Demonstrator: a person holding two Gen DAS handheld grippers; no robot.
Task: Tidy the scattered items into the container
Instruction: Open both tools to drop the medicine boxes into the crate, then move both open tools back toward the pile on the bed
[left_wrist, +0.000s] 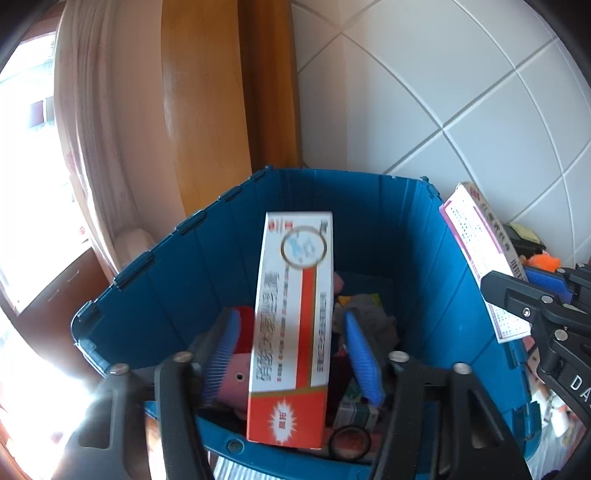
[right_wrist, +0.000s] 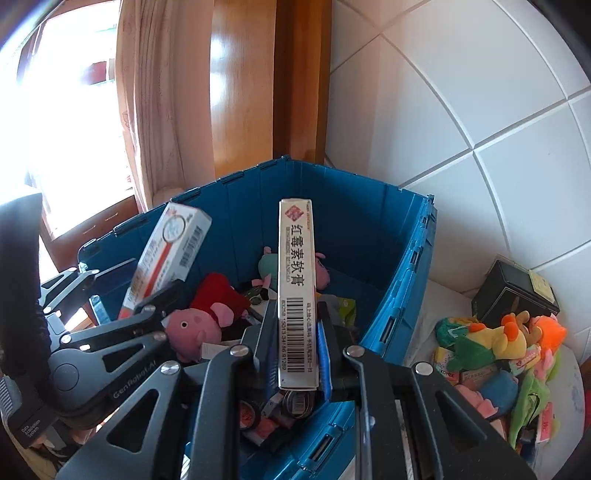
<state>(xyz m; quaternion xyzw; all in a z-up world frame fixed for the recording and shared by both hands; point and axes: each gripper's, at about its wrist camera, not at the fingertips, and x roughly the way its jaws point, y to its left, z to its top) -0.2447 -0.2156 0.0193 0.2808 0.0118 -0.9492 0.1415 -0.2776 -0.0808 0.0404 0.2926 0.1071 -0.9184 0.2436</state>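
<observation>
Hovering over the blue plastic folding crate (right_wrist: 369, 229), both tongs carry cartons. Left tongs (left_wrist: 291, 354): blue pads spread wide, the red-and-white cardboard ointment box (left_wrist: 295, 317) sits loose between them, apparently touching neither pad. Right tongs (right_wrist: 295, 354): clamped on the narrow white medicine carton (right_wrist: 295, 288), held upright above the crate's near rim. Pink plush pig (right_wrist: 195, 328) lies inside. Plush toys (right_wrist: 495, 343) heaped right of the crate.
</observation>
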